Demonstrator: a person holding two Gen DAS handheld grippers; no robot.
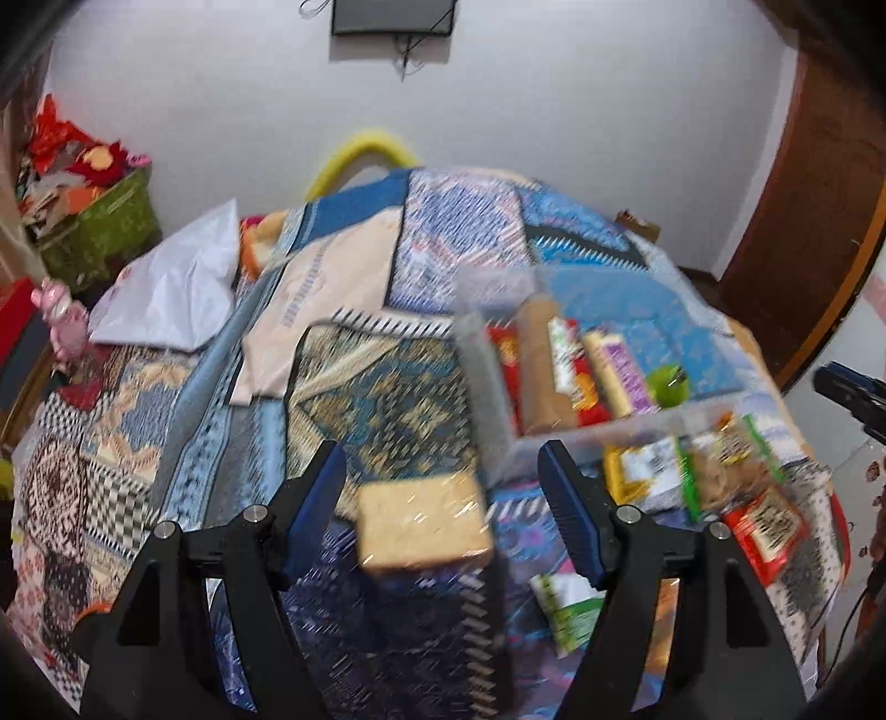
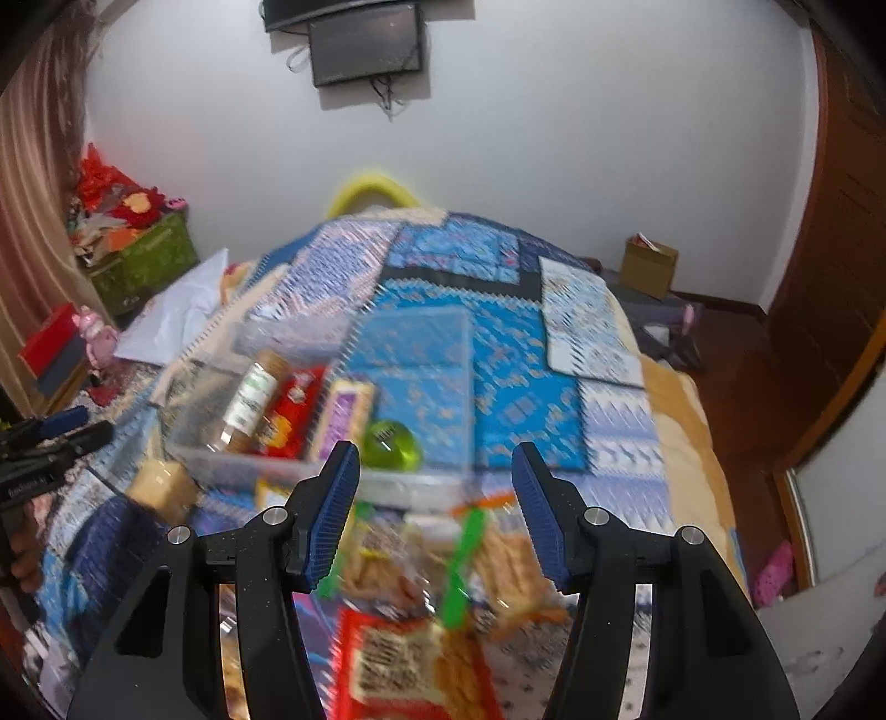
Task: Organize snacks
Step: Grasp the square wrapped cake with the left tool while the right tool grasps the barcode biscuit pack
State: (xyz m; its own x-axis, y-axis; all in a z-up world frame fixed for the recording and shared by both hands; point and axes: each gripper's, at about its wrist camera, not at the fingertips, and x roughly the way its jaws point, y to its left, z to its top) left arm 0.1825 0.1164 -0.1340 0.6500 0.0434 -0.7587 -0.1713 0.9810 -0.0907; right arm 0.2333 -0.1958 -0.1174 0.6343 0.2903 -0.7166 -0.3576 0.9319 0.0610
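Two grippers, left and right, are held wide open and empty above loose snacks: bread and packets, seemingly framed for pickup beside the half-filled bin.

Patterned quilt covers the bed. Wall screen hangs above. Green bin holds red clutter, far left. White bag lies on the quilt. Cardboard box on the floor, far right.

Home bedroom, bed under patchwork quilt, wall-mounted television, wooden door, curtain
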